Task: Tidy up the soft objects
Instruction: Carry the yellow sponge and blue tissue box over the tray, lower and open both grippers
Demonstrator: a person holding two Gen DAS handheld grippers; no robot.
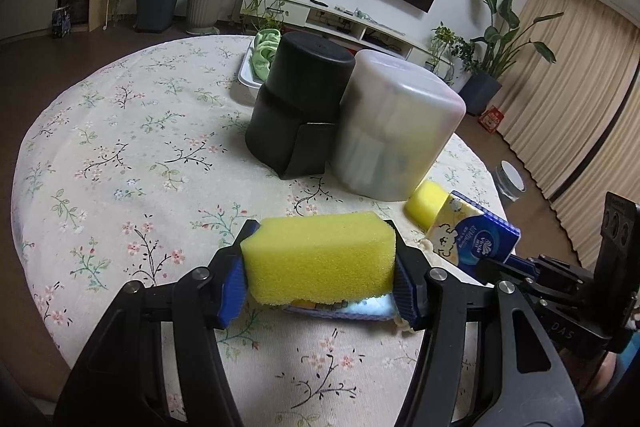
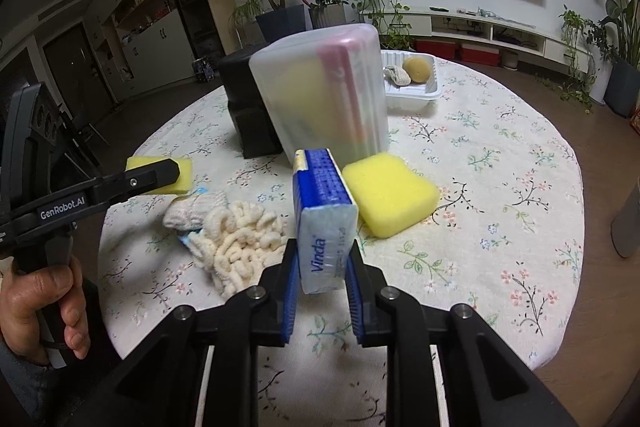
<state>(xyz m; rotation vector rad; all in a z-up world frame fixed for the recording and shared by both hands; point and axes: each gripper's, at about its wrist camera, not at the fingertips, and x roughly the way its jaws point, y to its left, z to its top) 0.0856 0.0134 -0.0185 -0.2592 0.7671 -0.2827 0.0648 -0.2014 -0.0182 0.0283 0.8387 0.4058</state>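
The left gripper [image 1: 320,263] is pinching a yellow rectangular foam sponge [image 1: 318,259] above the floral-clothed round table [image 1: 120,147], while the right gripper [image 2: 322,267] is clamping a blue-and-white plastic tissue pack [image 2: 324,211] by one end, risking slippage

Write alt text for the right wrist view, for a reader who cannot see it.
The right tongs grip a blue tissue pack above a floral tablecloth. A yellow sponge lies beyond it; the left tongs hold another sponge.

"Vinda" on tissue pack [image 2: 326,247]; "GenRobot.AI" on left gripper [image 2: 176,171].
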